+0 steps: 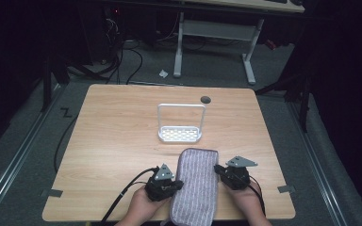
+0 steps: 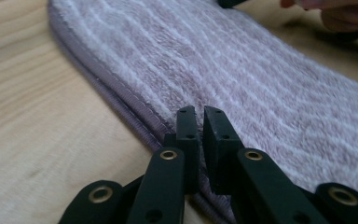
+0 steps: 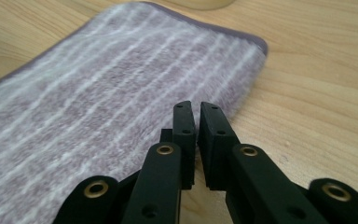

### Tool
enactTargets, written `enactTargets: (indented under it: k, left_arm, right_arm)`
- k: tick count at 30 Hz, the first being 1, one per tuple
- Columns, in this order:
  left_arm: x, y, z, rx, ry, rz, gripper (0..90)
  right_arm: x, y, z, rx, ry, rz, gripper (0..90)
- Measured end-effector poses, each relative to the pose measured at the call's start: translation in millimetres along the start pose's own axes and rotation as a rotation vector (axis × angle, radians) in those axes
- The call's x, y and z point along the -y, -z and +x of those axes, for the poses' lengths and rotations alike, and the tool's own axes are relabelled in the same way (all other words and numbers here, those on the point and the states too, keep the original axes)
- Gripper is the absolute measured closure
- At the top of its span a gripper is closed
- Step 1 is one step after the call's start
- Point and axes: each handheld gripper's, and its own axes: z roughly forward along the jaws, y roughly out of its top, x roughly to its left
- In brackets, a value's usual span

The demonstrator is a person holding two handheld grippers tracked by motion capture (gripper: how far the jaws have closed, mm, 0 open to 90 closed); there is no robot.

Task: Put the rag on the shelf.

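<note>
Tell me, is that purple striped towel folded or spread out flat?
Folded. The towel lies as a narrow strip on the table, and the left gripper view shows stacked layers along its hemmed edge.

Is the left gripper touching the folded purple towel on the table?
Cannot tell. In the left gripper view, the left gripper hangs shut over the towel edge; no gap or contact shows plainly.
</note>
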Motion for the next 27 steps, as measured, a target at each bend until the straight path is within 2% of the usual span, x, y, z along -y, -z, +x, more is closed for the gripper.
enactTargets:
  k: [2, 4, 10, 13, 15, 19, 20, 21, 23, 24, 25, 27]
  left_arm:
    - [1.1, 0.7, -1.7, 0.003, -0.002, 0.001, 84.8]
    - [3.6, 2.9, -5.2, 0.007, -0.009, 0.007, 85.0]
    - [14.3, 13.5, -13.7, 0.031, 0.004, 0.018, 85.0]
    - [21.8, 18.7, -16.9, 0.042, 0.028, 0.006, 85.0]
    - [24.2, 22.0, -18.1, 0.049, 0.041, 0.007, 83.7]
    - [23.4, 27.0, -16.7, 0.053, 0.052, -0.014, 78.5]
    - [18.5, 30.7, -11.1, 0.019, 0.05, -0.053, 76.5]
    - [15.3, 31.7, -6.4, 0.002, 0.062, -0.077, 74.2]
    - [12.8, 32.2, -2.2, -0.012, 0.07, -0.093, 71.1]
    - [4.7, 30.1, 12.2, -0.069, 0.094, -0.124, 65.3]
    - [4.7, 30.1, 12.2, -0.069, 0.094, -0.124, 62.8]
    - [-3.6, 24.8, 26.4, -0.108, 0.115, -0.126, 59.7]
  right_arm:
    - [0.6, -1.6, 0.0, -0.006, -0.009, 0.006, 85.6]
    - [0.4, -3.9, 1.0, -0.013, 0.0, 0.009, 85.7]
    - [1.4, -6.1, 12.5, -0.044, 0.036, 0.009, 85.9]
    - [5.6, -1.6, 20.2, -0.067, 0.049, 0.017, 85.8]
    - [9.2, 3.2, 27.4, -0.077, 0.079, 0.024, 85.6]
    - [9.5, 3.7, 29.3, -0.078, 0.083, 0.026, 85.3]
    - [9.5, 3.4, 28.1, -0.085, 0.079, 0.025, 85.1]
    - [9.7, 3.4, 28.0, -0.087, 0.075, 0.024, 85.1]
    - [9.7, 3.3, 27.8, -0.088, 0.079, 0.023, 85.1]
    - [9.7, 2.7, 27.3, -0.09, 0.085, 0.019, 85.0]
    - [9.7, 2.7, 27.3, -0.09, 0.085, 0.019, 85.0]
    - [9.4, 2.1, 27.0, -0.093, 0.086, 0.018, 84.9]
